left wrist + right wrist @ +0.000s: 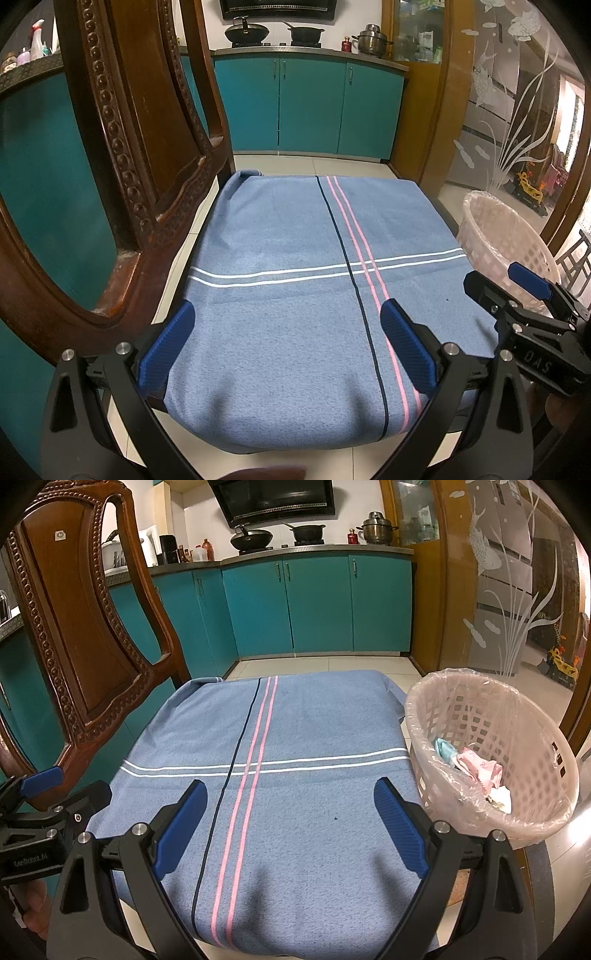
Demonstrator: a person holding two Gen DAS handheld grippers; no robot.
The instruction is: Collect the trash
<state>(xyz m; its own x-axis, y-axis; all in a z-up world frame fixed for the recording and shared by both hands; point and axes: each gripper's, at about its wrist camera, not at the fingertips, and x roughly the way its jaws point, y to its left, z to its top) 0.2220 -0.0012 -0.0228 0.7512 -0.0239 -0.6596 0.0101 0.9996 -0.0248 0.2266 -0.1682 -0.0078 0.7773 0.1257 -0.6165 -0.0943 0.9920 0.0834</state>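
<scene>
A pink plastic waste basket (517,805) lined with a clear bag stands on the floor right of the chair; it also shows in the left wrist view (480,229). Crumpled pink, teal and white trash (476,771) lies inside it. My left gripper (288,332) is open and empty above the near part of the blue cloth (295,258) covering the chair seat. My right gripper (291,812) is open and empty above the same cloth (288,738). Each gripper shows at the edge of the other's view: the right one (524,291), the left one (48,790).
A carved wooden chair back (81,627) rises at the left, also in the left wrist view (122,147). Teal kitchen cabinets (317,605) with pots on the stove stand behind. An etched glass door (517,572) is at the right. Tiled floor surrounds the chair.
</scene>
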